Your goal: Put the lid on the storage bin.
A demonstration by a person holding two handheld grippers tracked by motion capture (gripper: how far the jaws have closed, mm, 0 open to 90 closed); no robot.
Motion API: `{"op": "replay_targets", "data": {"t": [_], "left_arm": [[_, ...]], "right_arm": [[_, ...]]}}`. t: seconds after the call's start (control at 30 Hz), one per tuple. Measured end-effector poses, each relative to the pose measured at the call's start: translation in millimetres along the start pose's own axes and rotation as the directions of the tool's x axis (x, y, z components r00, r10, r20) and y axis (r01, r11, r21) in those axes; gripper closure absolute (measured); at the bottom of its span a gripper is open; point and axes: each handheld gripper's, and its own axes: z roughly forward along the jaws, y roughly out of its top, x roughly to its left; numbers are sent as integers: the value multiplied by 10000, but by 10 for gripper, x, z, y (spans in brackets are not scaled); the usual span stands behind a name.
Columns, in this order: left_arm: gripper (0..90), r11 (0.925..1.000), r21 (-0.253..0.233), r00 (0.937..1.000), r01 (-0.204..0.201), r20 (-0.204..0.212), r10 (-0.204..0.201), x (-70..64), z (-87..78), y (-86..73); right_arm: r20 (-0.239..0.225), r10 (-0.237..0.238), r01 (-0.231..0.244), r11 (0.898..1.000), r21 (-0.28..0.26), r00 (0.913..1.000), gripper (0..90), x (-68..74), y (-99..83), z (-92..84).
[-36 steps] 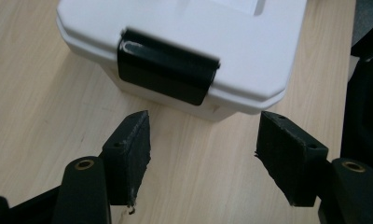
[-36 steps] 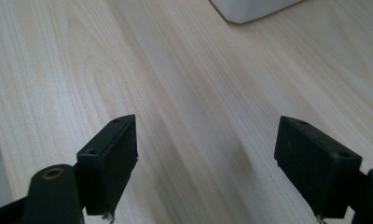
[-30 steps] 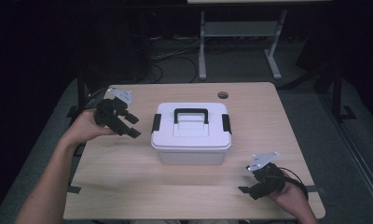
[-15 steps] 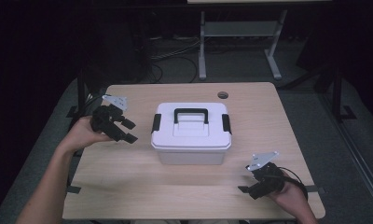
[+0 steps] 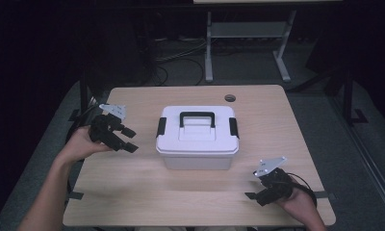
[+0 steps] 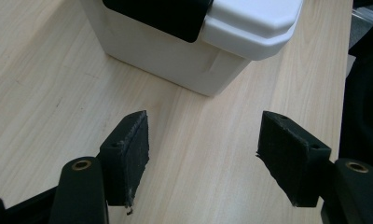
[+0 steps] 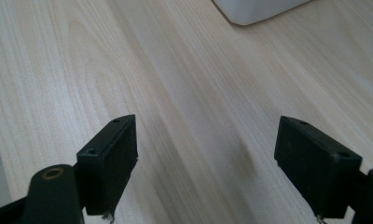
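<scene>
left claw (image 5: 129,138): black, grey plate | right claw (image 5: 252,196): black, grey plate, trailing cable | forearms: sleeveless

Light wooden table (image 5: 147,192), round dark cable hole (image 5: 230,98) near far edge. Beyond it, grey carpeted floor (image 5: 258,84), loose black cables (image 5: 181,60), pale metal desk frame (image 5: 248,33) on two feet.

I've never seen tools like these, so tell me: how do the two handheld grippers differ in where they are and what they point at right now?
The left gripper is held above the table, beside the white box, aimed at its black side latch. The right gripper sits low at the table's near edge, facing bare wood short of the box. Both have open, empty jaws.
</scene>
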Motion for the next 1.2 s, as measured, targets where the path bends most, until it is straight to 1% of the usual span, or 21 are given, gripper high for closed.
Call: {"op": "replay_targets", "data": {"t": [0.1, 0.13, 0.2, 0.23, 0.27, 0.3, 0.33, 0.4, 0.43, 0.47, 0.5, 0.53, 0.57, 0.63, 0.7, 0.77, 0.8, 0.9, 0.93, 0.97, 1.2], "left_arm": [[329, 9999, -104, 10000, 27, 37, -26, -5, -4, -31], [329, 9996, -246, 9999, 110, 110, -107, -6, 0, -60], [327, 9998, -96, 9999, 171, -21, -171, -11, 37, -139], [327, 9998, -96, 9999, 171, -21, -171, -11, 37, -139], [327, 9994, -200, 9995, 296, 149, -293, -4, 51, -197], [325, 9994, -200, 9995, 296, 149, -293, -4, 51, -197], [322, 9994, -46, 9994, 346, -36, -346, -8, 71, -237], [310, 9995, -38, 9995, 315, 16, -315, -23, 81, -255], [310, 9995, -145, 9996, 282, 40, -281, -28, 75, -265], [314, 9991, -283, 9994, 330, 136, -326, -24, 73, -287], [317, 9991, -283, 9994, 330, 136, -326, -24, 73, -287], [313, 9988, -261, 9990, 409, 167, -405, -15, 75, -311], [310, 9990, -69, 9990, 437, 23, -437, -10, 90, -353], [312, 9988, -106, 9989, 472, 51, -471, -14, 90, -365], [317, 9982, -343, 9988, 484, 64, -482, -14, 79, -410], [319, 9981, -309, 9986, 528, 48, -527, -15, 83, -433], [318, 9980, -240, 9983, 590, 20, -590, -20, 91, -470], [319, 9974, -438, 9984, 565, 34, -565, -23, 84, -502], [319, 9969, -500, 9981, 607, 63, -605, -24, 81, -522], [319, 9958, -505, 9971, 763, 86, -760, -24, 91, -568], [319, 9970, -354, 9976, 688, 88, -685, -55, 108, -613]], "right_arm": [[-10, 31, -31, 10000, -34, 10000, 207, 8, -1, 6], [0, 26, -26, 10000, -23, 10000, 207, 9, -2, 6], [25, -8, 8, 10000, -24, 10000, 207, 13, 0, 3], [25, -8, 8, 10000, -24, 10000, 207, 13, 0, 3], [21, -25, 25, 10000, -28, 10000, 206, 12, 6, 4], [21, -25, 25, 10000, -28, 10000, 206, 12, 6, 4], [1, -14, 14, 10000, 3, 10000, 206, 16, 15, 11], [-3, 1, -1, 10000, -11, 10000, 206, 24, 22, 19], [13, -77, 77, 10000, 21, 10000, 206, 22, 23, 22], [-5, -68, 68, 10000, 18, 10000, 206, 22, 22, 27], [-5, -68, 68, 10000, 18, 10000, 206, 22, 22, 27], [-1, -31, 31, 10000, 21, 10000, 206, 21, 22, 27], [20, -58, 58, 10000, 65, 10000, 206, 16, 18, 24], [23, -28, 28, 10000, 61, 10000, 206, 18, 16, 23], [43, 1, -2, 10000, 75, 10000, 206, 16, 14, 26], [30, -14, 13, 10000, 90, 10000, 206, 16, 16, 25], [14, 3, -3, 10000, 87, 10000, 206, 23, 20, 25], [16, 8, -8, 10000, 77, 10000, 206, 23, 18, 23], [26, 18, -18, 10000, 77, 10000, 206, 25, 17, 21], [39, 14, -14, 10000, 46, 10000, 206, 25, 14, 16], [71, 10, -10, 10000, 50, 10000, 206, 34, 18, 7]]}}
